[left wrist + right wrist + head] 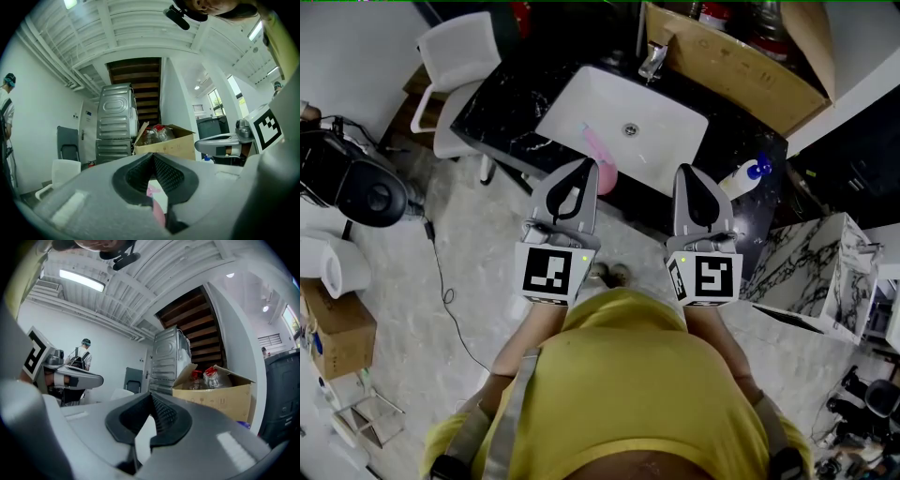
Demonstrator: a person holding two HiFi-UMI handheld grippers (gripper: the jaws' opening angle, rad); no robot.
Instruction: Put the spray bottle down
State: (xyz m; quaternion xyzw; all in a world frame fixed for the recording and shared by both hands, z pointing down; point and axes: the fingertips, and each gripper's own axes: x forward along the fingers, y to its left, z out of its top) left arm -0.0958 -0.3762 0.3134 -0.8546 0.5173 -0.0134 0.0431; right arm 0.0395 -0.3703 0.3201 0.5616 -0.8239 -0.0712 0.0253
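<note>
The spray bottle (744, 176), white with a blue cap, rests on the black marble counter (502, 112) to the right of the white sink (623, 127). Its blue cap shows low in the right gripper view (243, 424) and the left gripper view (206, 158). My left gripper (587, 165) is shut and empty over the sink's front edge. My right gripper (686, 172) is shut and empty too, just left of the bottle and apart from it. Both point level, with jaws meeting (152, 157) (151, 397).
A pink object (602, 159) lies in the sink near my left gripper. A faucet (653, 61) and a cardboard box of bottles (741, 56) stand behind the sink. A white chair (455, 66) is at the left. A person (79, 357) stands in the background.
</note>
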